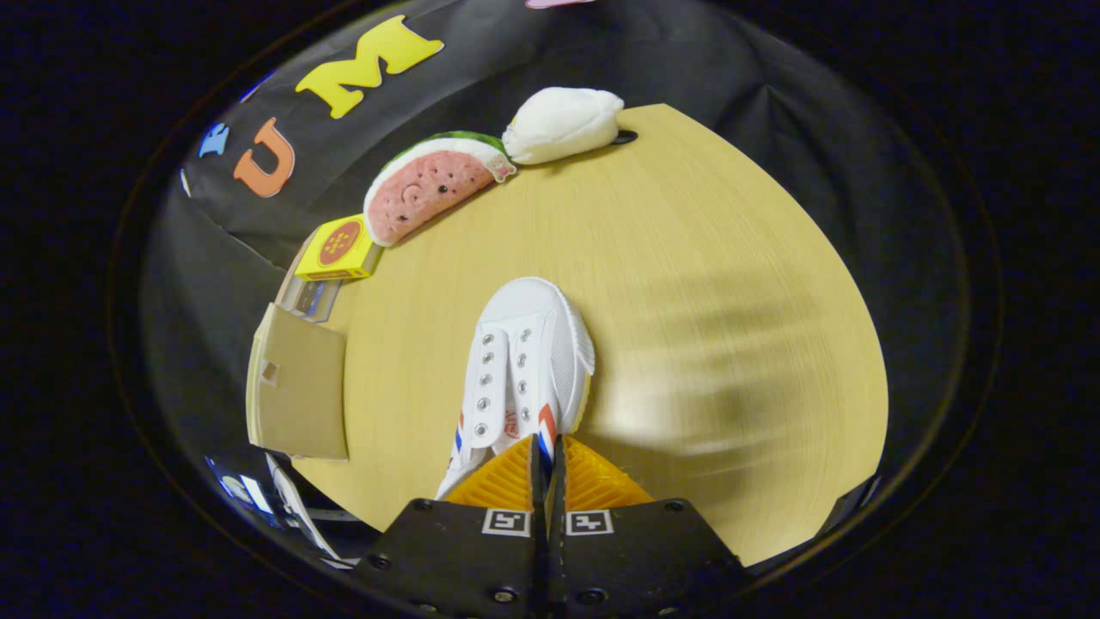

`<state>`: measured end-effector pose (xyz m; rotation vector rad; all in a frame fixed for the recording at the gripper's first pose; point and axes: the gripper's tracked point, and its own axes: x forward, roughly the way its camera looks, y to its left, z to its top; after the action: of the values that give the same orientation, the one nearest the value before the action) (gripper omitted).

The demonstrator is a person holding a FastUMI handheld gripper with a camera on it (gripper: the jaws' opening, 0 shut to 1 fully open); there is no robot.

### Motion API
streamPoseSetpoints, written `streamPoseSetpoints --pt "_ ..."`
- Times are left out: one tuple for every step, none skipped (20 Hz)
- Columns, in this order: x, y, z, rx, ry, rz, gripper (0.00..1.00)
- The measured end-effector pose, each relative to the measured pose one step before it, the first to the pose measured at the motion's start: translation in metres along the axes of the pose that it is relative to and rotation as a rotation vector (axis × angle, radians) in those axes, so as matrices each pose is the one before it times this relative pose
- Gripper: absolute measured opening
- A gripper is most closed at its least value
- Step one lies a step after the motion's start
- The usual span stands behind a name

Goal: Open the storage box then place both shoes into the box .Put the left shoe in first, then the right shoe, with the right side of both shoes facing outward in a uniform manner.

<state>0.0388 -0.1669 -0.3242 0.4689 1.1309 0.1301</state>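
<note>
Jaws almost closed, gripper (546, 451) pinching the shoe (524, 370) by its heel edge, toe pointing far over the table (687, 258). Box (301, 391) to the left, near edge. Best carried level, grip firm, toward the box

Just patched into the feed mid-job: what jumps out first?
A white shoe hangs just ahead of the tool, whose fingers are closed on its heel end, toe pointing away over the wooden table. Along the far edge sit a watermelon plush and a white plush, with a yellow box beside them.
</note>
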Motion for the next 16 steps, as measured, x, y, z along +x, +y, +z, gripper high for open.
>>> streamPoseSetpoints --pt "-0.00392 0.01148 -0.00027 0.00422 -0.00391 0.01641 0.00" --pt "-0.00465 0.01330 0.00101 0.00122 -0.00726 0.01491 0.00" --pt "-0.00397 0.01358 0.00157 -0.00542 -0.01039 0.01168 0.00" --pt "-0.00426 0.01527 0.00132 -0.00905 -0.01045 0.01071 0.00" --pt "-0.00586 0.01616 0.00103 -0.00671 -0.01057 0.01092 0.00" --pt "-0.00526 0.01828 0.00025 -0.00845 -0.00719 0.01066 0.00" --pt "-0.00603 0.01876 0.00074 -0.00905 -0.00712 0.01127 0.00" --pt "-0.00341 0.02358 0.00149 -0.01034 -0.00829 0.01467 0.00" --pt "-0.00160 0.02021 0.00149 -0.00857 -0.00595 0.01363 0.00" --pt "-0.00094 0.02379 0.00206 -0.00779 -0.00577 0.01496 0.00" --pt "-0.00358 0.02325 0.00139 -0.00901 -0.00248 0.01802 0.00" --pt "0.00064 0.02551 0.00147 -0.00954 -0.00471 0.01753 0.00" --pt "0.00337 0.02394 0.00149 -0.01195 -0.00341 0.01676 0.00" --pt "0.00267 0.02506 0.00111 -0.01184 -0.00336 0.01632 0.00" --pt "0.00508 0.02613 0.00140 -0.01457 -0.00306 0.01893 0.00" --pt "0.00488 0.02215 0.00094 -0.01106 -0.00192 0.01406 0.00"
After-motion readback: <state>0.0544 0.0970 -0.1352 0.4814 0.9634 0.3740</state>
